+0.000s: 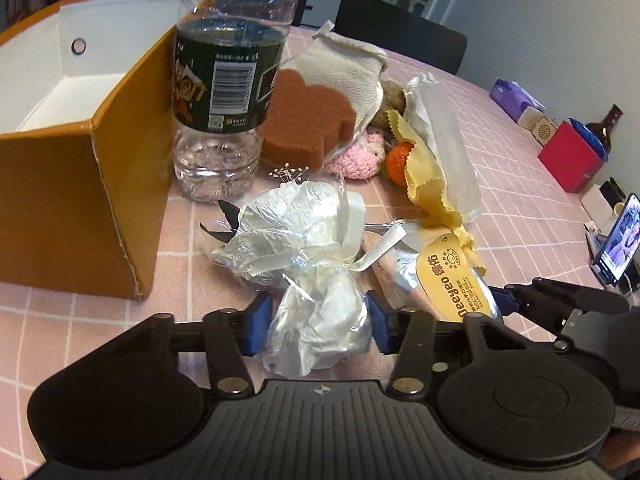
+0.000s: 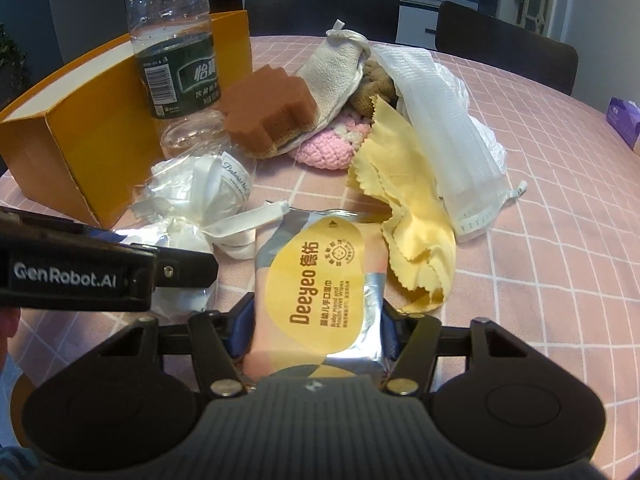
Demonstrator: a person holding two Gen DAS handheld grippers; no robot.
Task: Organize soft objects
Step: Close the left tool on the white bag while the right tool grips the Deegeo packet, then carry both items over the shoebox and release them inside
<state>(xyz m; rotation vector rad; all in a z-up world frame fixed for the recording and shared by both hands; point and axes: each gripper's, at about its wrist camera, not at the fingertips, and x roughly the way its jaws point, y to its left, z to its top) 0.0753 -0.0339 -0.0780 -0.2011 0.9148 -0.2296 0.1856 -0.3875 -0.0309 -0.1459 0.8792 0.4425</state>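
My left gripper (image 1: 318, 324) is shut on a white ribbon-tied cellophane bundle (image 1: 308, 240), gripping its lower end on the pink table. My right gripper (image 2: 316, 332) is shut on a Deeyeo wet wipes pack (image 2: 320, 288), which also shows in the left wrist view (image 1: 452, 284). Behind lie a brown sponge (image 2: 268, 112), a beige cloth mitt (image 2: 336, 68), a pink crochet piece (image 2: 332, 144), a yellow cloth (image 2: 404, 192) and white foam sheets (image 2: 440, 108). An open orange box (image 1: 80, 168) stands at the left.
A water bottle (image 1: 224, 80) stands against the box's right side. An orange crochet ball (image 1: 400, 162) lies by the yellow cloth. A red box (image 1: 572, 156), a dark bottle (image 1: 608, 124), a phone (image 1: 620, 240) and tissues (image 1: 516, 96) sit at the far right. Dark chairs stand behind the table.
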